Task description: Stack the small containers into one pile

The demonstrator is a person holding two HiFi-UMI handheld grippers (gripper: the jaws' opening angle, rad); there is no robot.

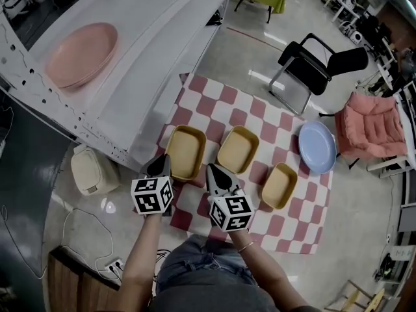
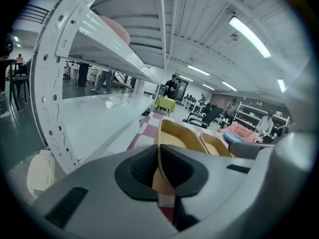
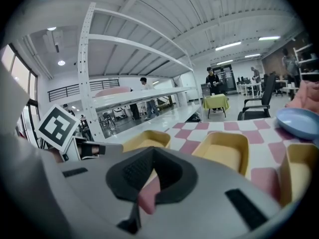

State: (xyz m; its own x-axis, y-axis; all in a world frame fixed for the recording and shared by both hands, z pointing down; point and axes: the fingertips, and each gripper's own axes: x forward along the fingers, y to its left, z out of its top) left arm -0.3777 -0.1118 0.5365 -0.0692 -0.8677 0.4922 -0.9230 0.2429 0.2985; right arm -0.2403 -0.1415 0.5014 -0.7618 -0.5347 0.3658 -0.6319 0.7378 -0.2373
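Three yellow containers lie apart on a red-and-white checkered cloth: a left one, a middle one and a smaller right one. My left gripper is at the left container's near edge. In the left gripper view that container's thin rim runs between the pads, and the left gripper is shut on it. My right gripper hovers over the cloth between the left and middle containers. In the right gripper view it is shut and holds nothing, with the middle container ahead of it.
A blue plate lies on the cloth's far right. A white shelf unit stands to the left and carries a pink plate. Beyond the cloth are a black chair and a pink cushioned chair. A cream appliance sits on the floor at left.
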